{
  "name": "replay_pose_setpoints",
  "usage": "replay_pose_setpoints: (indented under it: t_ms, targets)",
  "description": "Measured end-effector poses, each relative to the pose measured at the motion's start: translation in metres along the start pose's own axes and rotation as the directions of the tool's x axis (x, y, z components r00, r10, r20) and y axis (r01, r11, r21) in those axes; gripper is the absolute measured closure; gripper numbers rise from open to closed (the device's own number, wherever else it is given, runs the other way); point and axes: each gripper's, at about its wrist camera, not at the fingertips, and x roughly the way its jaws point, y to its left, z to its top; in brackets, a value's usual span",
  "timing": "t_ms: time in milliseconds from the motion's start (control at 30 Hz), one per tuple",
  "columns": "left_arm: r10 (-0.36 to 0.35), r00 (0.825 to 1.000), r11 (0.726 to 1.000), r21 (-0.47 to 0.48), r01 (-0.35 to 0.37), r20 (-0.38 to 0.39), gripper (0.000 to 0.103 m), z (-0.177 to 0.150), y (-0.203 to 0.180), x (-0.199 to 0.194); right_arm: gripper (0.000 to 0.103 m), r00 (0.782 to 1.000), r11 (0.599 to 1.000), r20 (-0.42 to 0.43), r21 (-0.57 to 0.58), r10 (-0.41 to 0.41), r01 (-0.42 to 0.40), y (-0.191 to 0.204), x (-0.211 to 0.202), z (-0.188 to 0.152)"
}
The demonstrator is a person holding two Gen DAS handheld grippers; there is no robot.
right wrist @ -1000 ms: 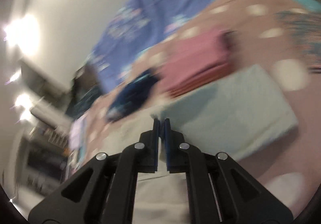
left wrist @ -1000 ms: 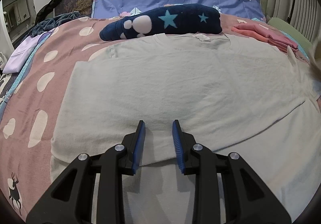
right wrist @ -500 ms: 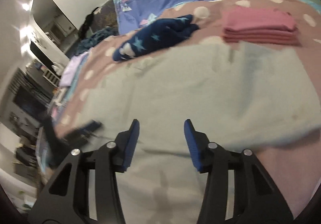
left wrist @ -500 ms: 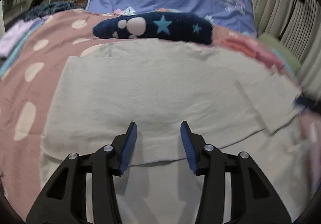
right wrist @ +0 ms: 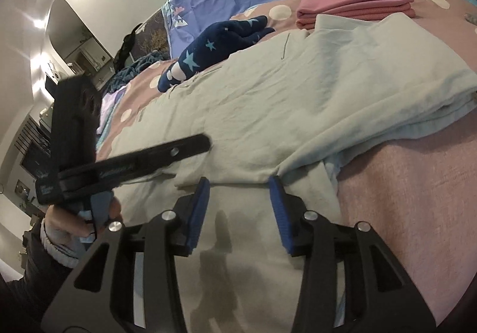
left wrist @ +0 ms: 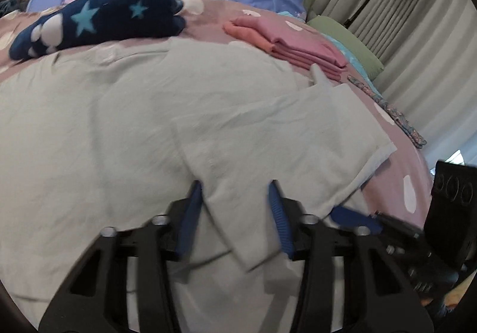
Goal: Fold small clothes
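On the pink dotted bedspread lies a pale shirt; left gripper closing astride its sleeve, right gripper apart.

Pale shirt hem cut off by frame bottom; left sleeve tip prob. blurred.

The right tongs stand apart over the pale green garment, a folded edge lying between the blue pads without being pressed. To the left, a hand holds the left tongs flat above the cloth. Beyond lie a navy starred piece and folded pink clothes on the spotted pink bed.
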Motion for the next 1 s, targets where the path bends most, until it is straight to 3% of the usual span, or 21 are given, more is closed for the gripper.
replay_pose_setpoints:
  t_ms: [67,167,300,467,533,567,767,933,1000]
  targets:
    - [-0.039,0.999,0.999,-0.002,0.039,0.0,0.099,0.008,-0.004,-0.001,0.06,1.0,1.0,0.011,0.011,0.024,-0.024,-0.003,-0.003,0.001]
    - [-0.032,0.994,0.997,0.077,0.024,0.103,0.099,0.022,-0.022,-0.034,0.058,0.998,0.998,0.029,0.012,0.054,-0.054,-0.003,-0.007,0.001]
    - [-0.036,0.971,0.992,0.124,0.007,0.236,0.099,0.045,-0.031,-0.092,0.057,0.999,0.998,0.01,-0.028,0.05,-0.05,0.008,-0.007,0.006]
    - [0.027,0.943,0.983,0.164,-0.086,0.332,0.099,0.059,-0.029,-0.141,0.057,0.998,0.996,0.046,-0.086,0.036,-0.032,0.029,-0.001,0.024]
    - [0.079,0.932,0.976,0.162,-0.145,0.354,0.099,0.058,-0.021,-0.152,0.058,0.998,0.995,0.026,-0.086,-0.049,0.051,0.028,0.013,0.025]
    - [0.114,0.926,0.972,0.151,-0.179,0.361,0.099,0.056,-0.01,-0.159,0.065,0.99,0.987,-0.007,-0.077,-0.14,0.139,0.021,0.027,0.021]
    - [0.265,0.896,0.96,-0.012,-0.279,0.357,0.099,0.042,0.064,-0.189,0.064,0.994,0.993,0.005,-0.033,-0.112,0.113,0.013,0.023,0.013]
    - [0.347,0.872,0.938,-0.106,-0.331,0.346,0.099,0.026,0.109,-0.21,0.057,0.991,0.989,0.006,-0.066,-0.132,0.132,0.022,0.023,0.007]
    - [0.369,0.87,0.929,-0.132,-0.345,0.328,0.099,0.017,0.123,-0.212,0.057,0.991,0.989,0.005,-0.064,-0.132,0.132,0.022,0.025,0.008]
